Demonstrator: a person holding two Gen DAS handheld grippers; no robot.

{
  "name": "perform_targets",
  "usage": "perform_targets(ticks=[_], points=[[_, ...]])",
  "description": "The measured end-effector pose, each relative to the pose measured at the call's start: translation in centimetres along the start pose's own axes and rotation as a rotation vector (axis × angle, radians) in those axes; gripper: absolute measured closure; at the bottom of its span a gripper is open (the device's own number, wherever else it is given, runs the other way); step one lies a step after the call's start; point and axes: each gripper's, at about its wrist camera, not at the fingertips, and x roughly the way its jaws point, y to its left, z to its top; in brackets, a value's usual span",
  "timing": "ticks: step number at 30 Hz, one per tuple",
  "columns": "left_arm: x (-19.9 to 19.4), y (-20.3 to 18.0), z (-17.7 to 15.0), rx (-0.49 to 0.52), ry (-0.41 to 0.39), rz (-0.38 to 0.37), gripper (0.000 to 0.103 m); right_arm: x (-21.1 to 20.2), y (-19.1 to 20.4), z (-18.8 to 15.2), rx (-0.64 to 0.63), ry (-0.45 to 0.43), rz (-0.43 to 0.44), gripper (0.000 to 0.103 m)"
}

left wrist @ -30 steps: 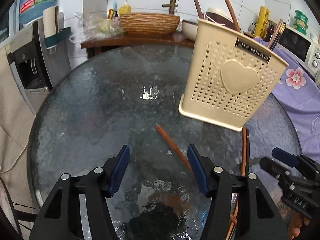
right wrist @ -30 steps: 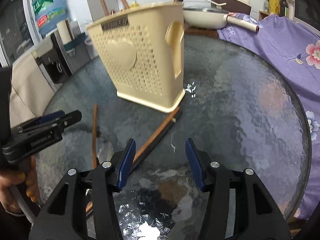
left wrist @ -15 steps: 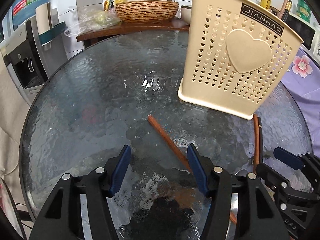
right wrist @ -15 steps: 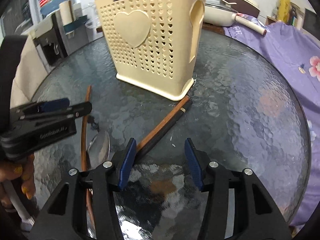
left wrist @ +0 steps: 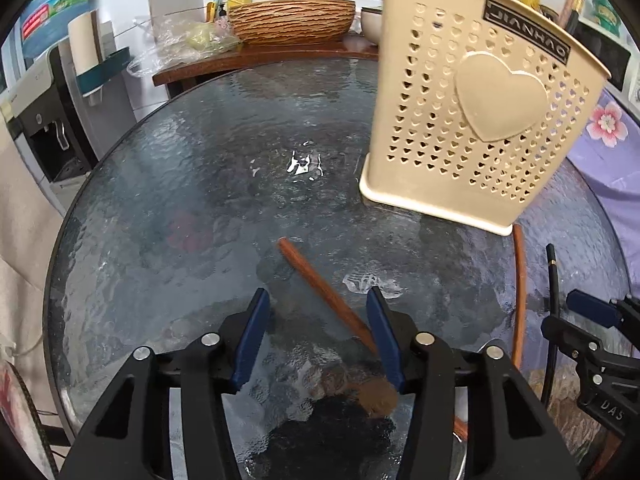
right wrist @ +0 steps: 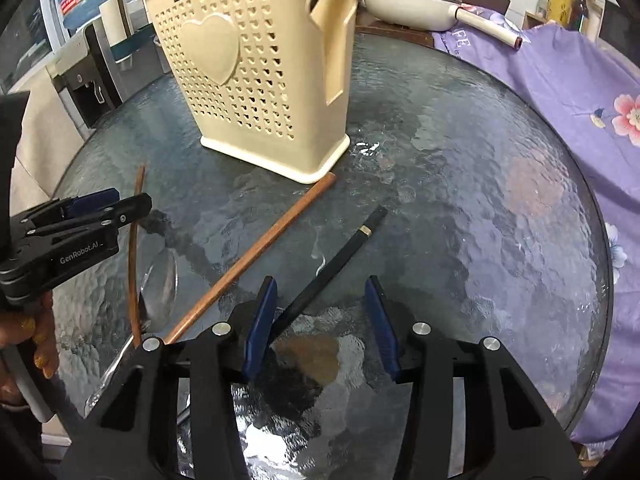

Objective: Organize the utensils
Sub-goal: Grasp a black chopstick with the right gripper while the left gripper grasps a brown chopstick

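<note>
Cream perforated plastic utensil caddy (left wrist: 476,120) labelled JIANHAO (contents hidden) on round glass tabletop (left wrist: 180,200), left hand-held gripper (left wrist: 316,336) and right hand-held gripper (right wrist: 322,320) both spread, empty.

The black chopstick (right wrist: 335,261) now lies apart from the brown chopstick (right wrist: 256,258).

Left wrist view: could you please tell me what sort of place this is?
Probably a home kitchen or dining corner: a basin with faucet, a water dispenser, and a microwave surround the glass table.

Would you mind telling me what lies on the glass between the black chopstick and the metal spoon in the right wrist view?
A brown wooden chopstick lies diagonally between the black chopstick and the metal spoon, shown in the right wrist view.
</note>
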Motion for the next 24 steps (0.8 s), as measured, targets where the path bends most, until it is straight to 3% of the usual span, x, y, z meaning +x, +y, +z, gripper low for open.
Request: perform_targets(ticks=[7, 10, 14, 24], points=[[0.2, -1.2, 0.5, 0.019, 0.005, -0.016, 0.070, 0.9, 0.4, 1.5, 0.045, 0.011, -0.004, 0.080], [0.4, -1.9, 0.8, 0.029, 0.009, -0.028, 0.082, 1.3, 0.3, 2.0, 0.065, 0.012, 0.007, 0.086], [0.6, -2.1, 1.1, 0.023, 0.014, -0.054, 0.087, 1.5, 0.2, 2.4, 0.058, 0.007, 0.015, 0.091], [0.5, -0.3, 1.5, 0.010, 0.042, -0.116, 0.096, 1.6, 0.0, 2.7, 0.010, 0.030, 0.024, 0.092]])
